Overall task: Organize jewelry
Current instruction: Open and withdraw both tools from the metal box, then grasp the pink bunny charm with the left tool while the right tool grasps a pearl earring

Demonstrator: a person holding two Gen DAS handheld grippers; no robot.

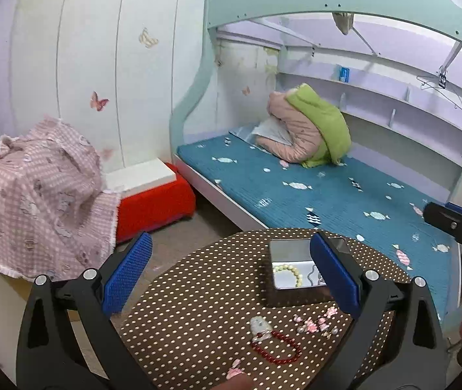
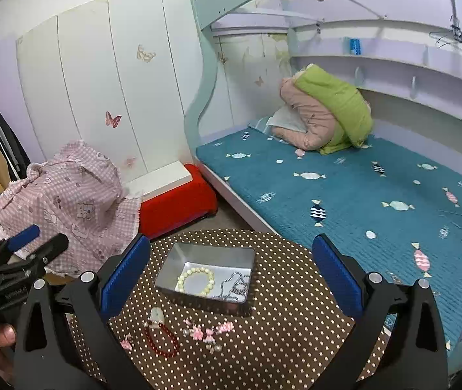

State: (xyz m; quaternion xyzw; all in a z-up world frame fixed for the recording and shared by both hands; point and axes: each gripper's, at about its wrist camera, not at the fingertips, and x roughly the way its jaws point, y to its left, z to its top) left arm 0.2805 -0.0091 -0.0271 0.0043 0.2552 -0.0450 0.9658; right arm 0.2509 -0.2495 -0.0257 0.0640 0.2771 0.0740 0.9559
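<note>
A grey metal tin [image 2: 178,260] [image 1: 291,247] sits on a round brown polka-dot table [image 2: 279,334] [image 1: 198,308]. Inside lie a cream bead bracelet [image 2: 198,281] [image 1: 289,273] and a silver chain [image 2: 235,287] [image 1: 312,274]. In front of the tin lie a red bead bracelet [image 2: 161,341] [image 1: 278,347] with a pale pendant [image 2: 156,317] [image 1: 260,325], pink charm jewelry [image 2: 208,330] [image 1: 317,323] and a small pink piece [image 2: 126,343] [image 1: 234,370]. My left gripper [image 1: 231,273] and right gripper [image 2: 231,273] are both open and empty above the table.
A bed with a blue candy-print mattress [image 2: 361,195] stands right of the table, with a green and pink bundle [image 2: 325,113] on it. A pink checked cloth [image 2: 74,201] and a red stool [image 2: 178,204] are to the left, in front of white wardrobe doors [image 2: 100,81].
</note>
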